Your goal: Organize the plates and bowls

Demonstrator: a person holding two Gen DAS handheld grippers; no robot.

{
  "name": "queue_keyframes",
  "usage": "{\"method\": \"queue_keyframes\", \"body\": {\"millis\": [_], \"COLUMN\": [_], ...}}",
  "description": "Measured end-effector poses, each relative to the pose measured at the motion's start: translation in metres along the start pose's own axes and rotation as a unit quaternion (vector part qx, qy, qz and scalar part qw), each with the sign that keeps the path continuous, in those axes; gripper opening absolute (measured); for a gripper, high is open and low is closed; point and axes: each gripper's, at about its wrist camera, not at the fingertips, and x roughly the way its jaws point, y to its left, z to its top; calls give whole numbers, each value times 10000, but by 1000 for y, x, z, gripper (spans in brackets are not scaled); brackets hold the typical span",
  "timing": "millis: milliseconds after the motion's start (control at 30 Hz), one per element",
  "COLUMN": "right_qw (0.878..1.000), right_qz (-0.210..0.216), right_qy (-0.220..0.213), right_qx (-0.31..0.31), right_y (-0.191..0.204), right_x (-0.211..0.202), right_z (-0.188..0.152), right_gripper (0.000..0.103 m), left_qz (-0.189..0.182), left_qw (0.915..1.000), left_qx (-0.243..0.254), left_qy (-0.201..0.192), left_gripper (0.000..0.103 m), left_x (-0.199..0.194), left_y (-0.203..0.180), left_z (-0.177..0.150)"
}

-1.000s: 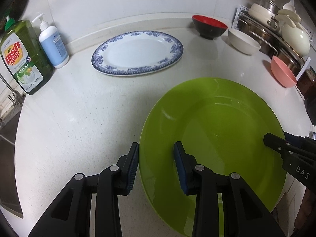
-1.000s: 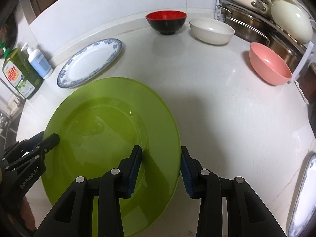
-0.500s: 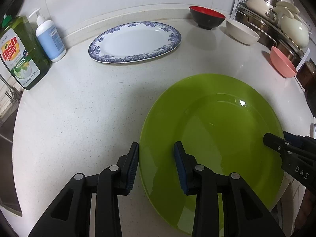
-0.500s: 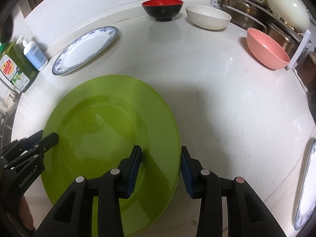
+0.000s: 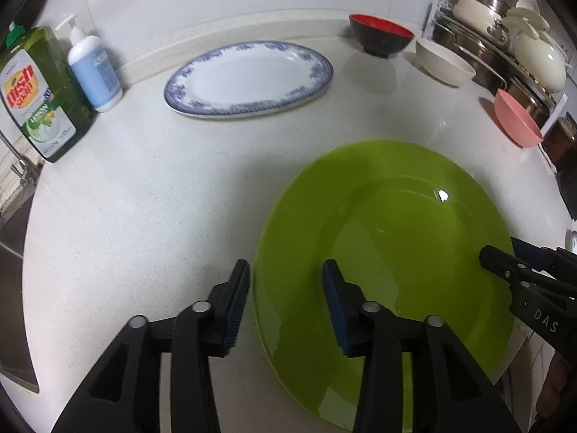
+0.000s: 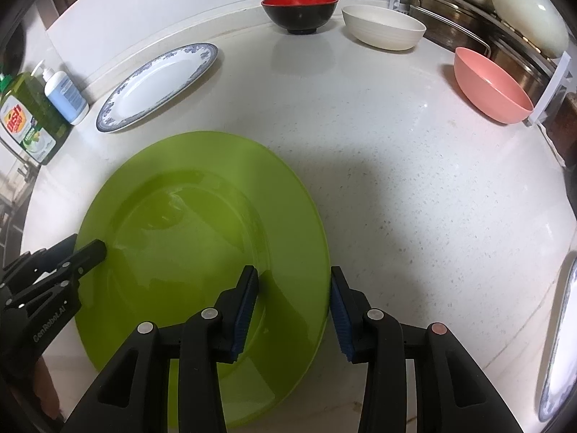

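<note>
A large green plate (image 5: 396,238) lies low over the white counter (image 5: 144,198) between both grippers. My left gripper (image 5: 285,288) straddles the plate's left rim and its jaws are opening: the outer pad stands clear of the edge, the inner one over the plate's well. In the right wrist view the green plate (image 6: 187,223) has its right rim between the pads of my right gripper (image 6: 294,292), which is shut on it. A blue-rimmed oval plate (image 5: 249,79) lies at the back, with a red-and-black bowl (image 6: 299,9), a cream bowl (image 6: 382,27) and a pink bowl (image 6: 490,86).
A green dish-soap bottle (image 5: 36,97) and a pump bottle (image 5: 93,68) stand at the back left by the sink (image 5: 14,288). A rack of pots and lids (image 5: 505,43) fills the back right. Another blue-rimmed plate (image 6: 559,342) shows at the right edge.
My left gripper's jaws have spread wider and its outer pad has come off the green plate's rim. The right gripper's hold looks the same.
</note>
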Motion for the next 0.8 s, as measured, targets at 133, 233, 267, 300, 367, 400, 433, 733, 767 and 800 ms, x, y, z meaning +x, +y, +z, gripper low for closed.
{"method": "queue_keyframes", "body": {"millis": [133,233,267,300,367,400,433,733,767,800], "right_qw": [9996,9988,9985,9981,9971,9965,9957,9868,9860,9854], "right_qz": [-163,-223,-221,-214,-157,-106,-54,194,175,175], "right_qy": [-139,-383,-453,-525,-673,-759,-853,-1435,-1469,-1487], "right_qx": [-209,-209,-222,-253,-318,-335,-358,-719,-763,-807], "right_y": [5,4,5,6,9,11,13,42,46,50], "right_x": [-5,-16,-20,-24,-32,-36,-41,-60,-59,-59], "right_z": [3,9,12,15,22,27,30,73,78,83], "right_gripper": [43,59,60,60,60,60,62,72,72,72], "left_qz": [175,258,274,281,313,338,371,1048,1080,1093], "left_qw": [9991,9974,9968,9958,9936,9923,9903,9766,9761,9759], "left_qx": [-2,-25,-39,-59,-107,-135,-171,-121,-111,-101], "left_qy": [-398,-679,-749,-874,-1083,-1182,-1332,-1874,-1882,-1887], "left_gripper": [62,71,73,77,85,91,96,103,103,103], "left_x": [-17,-31,-34,-40,-49,-52,-58,-80,-80,-81], "left_y": [3,7,8,11,17,20,24,50,53,54], "left_z": [7,14,17,20,27,30,34,64,69,71]}}
